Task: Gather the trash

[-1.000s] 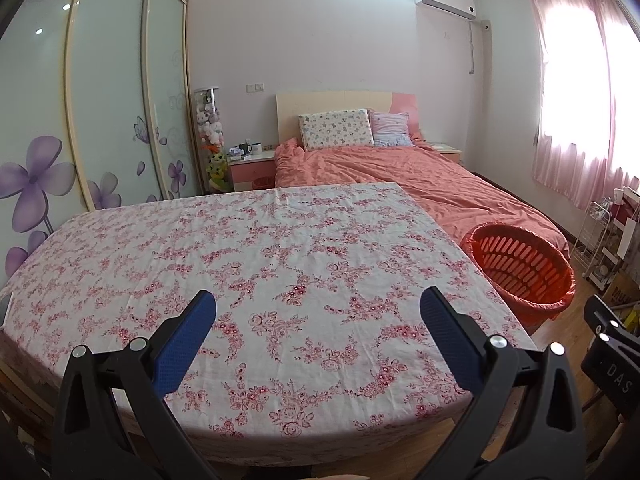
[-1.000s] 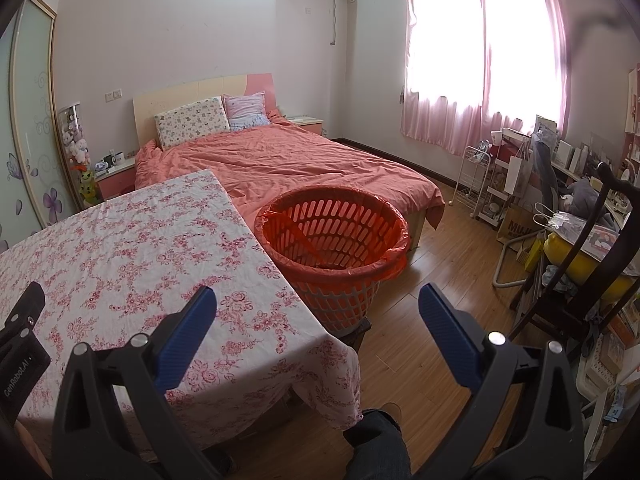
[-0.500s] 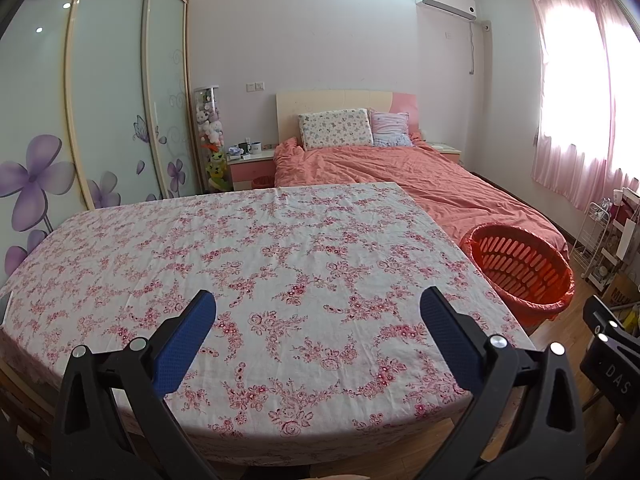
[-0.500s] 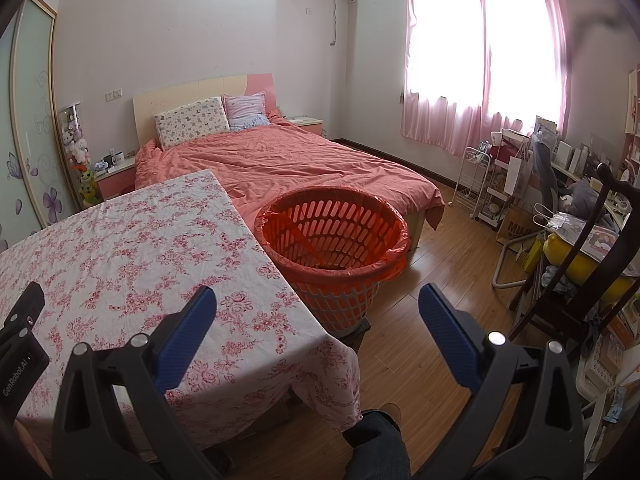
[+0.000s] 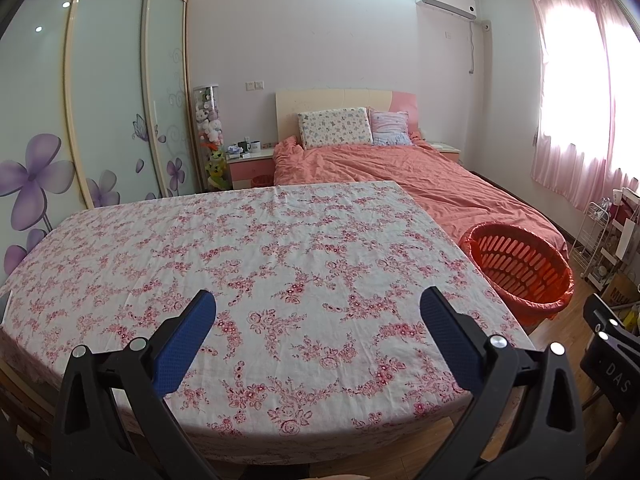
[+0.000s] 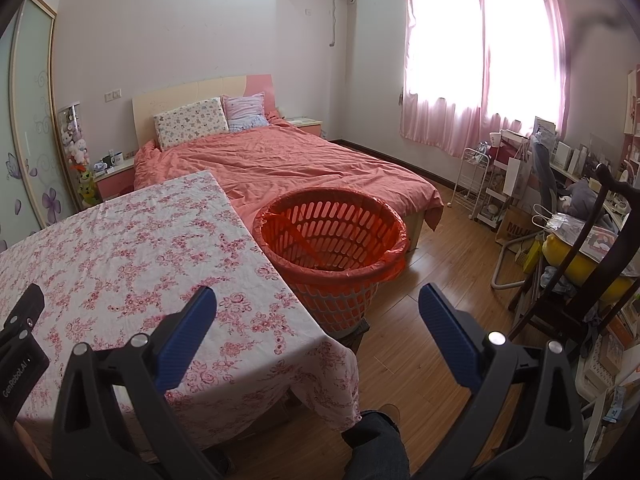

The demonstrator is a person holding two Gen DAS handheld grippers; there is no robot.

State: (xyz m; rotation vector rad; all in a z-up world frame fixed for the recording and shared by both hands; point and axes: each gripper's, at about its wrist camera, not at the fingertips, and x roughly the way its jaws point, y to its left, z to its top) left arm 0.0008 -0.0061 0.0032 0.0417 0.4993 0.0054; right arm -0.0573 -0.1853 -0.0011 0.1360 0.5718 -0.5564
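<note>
the left gripper (image 5: 318, 312) is hovering over the floral-clothed worktop (image 5: 280, 248), fingers spread and holding nothing. the right gripper (image 6: 318, 312), fingers likewise released, is facing the orange basket (image 6: 332, 236) just beside the worktop; it is looking empty. no trash is showing, so the next move is probably searching.

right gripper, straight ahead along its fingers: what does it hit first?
Probably the orange basket. The right gripper, open and empty, points over the table corner toward the basket's near wall. Depth is unclear; it may pass above the rim.
</note>
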